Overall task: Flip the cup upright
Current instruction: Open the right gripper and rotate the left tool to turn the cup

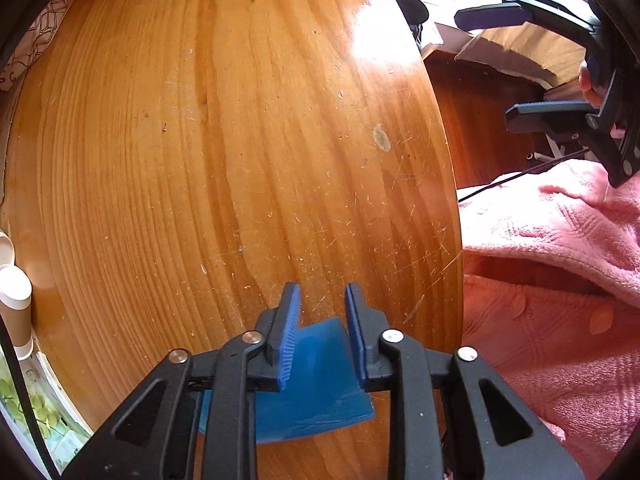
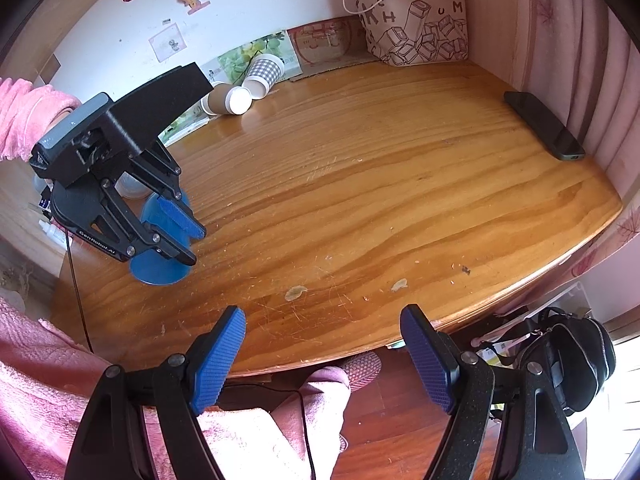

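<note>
Blue cup (image 2: 162,240) stood mouth-down on wooden table (image 2: 380,184), near left edge. Left gripper (image 2: 186,236) straddled cup body, pads (image 1: 289,336) either side; actual grip unclear. Right gripper (image 2: 324,354) gaped wide, held nothing, over near table edge.

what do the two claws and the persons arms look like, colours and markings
Both claws are black plastic linkages with silver pivot screws and ridged blue pads on the fingers. The left claw has a boxy black housing with a grey top and small white lettering on its base. The right claw shows the same black frame and textured blue pads. The person wears fluffy pink sleeves.
</note>
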Tool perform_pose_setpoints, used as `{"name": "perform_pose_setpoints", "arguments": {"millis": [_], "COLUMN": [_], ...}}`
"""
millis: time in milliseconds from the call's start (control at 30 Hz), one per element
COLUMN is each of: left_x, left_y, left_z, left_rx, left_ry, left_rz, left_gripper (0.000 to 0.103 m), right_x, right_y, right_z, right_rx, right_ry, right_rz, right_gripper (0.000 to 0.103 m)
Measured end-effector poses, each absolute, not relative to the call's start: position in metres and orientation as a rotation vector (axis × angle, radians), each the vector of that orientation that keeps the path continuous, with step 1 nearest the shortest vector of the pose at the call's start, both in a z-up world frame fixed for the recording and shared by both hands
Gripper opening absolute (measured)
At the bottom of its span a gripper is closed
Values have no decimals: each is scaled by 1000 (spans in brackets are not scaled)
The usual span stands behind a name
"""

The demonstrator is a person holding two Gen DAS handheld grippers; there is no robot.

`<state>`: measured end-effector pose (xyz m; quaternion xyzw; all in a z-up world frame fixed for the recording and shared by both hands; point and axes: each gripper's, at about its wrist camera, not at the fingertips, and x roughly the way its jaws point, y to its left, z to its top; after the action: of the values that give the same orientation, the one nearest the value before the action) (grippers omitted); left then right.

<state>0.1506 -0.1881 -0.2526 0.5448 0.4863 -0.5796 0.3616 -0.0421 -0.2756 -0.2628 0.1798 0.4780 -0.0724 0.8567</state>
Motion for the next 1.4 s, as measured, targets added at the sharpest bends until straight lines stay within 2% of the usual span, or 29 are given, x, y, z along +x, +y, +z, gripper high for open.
{"name": "perform_pose_setpoints", "arguments": {"millis": [200, 367, 433, 567, 633, 733, 1067, 1400], "left_x": [160, 154, 154, 135, 131, 124, 77, 66], "left_y": [-188, -179, -175, -163, -156, -145, -90, -64], "left_z": [-243, -227, -219, -213, -208, -207, -224, -256], "left_rx": [1396, 1456, 1474, 1555, 1591, 1664, 1981, 2079], "left_ry": [1240, 1125, 1090, 986, 942, 863, 386, 212], "left_rz": [-1490, -1510, -1536, -1566, -1584, -1589, -1668, -1655], "left_gripper": [20, 22, 27, 51, 54, 68, 79, 82], "right_x": [-45, -45, -44, -44, -43, -43, -38, -36], "right_y": [-274, -272, -271, -269, -268, -266, -258, -253], "right_z": [-261, -260, -260, -259, -258, -258, -261, -264], "right_rx": [383, 380, 375, 376, 377, 382, 394, 413], "right_ry": [995, 996, 996, 989, 982, 974, 978, 988], "right_rz": [-164, -163, -163, -167, -172, -180, -190, -207], "right_gripper": [80, 80, 80, 80, 80, 80, 80, 80]}}
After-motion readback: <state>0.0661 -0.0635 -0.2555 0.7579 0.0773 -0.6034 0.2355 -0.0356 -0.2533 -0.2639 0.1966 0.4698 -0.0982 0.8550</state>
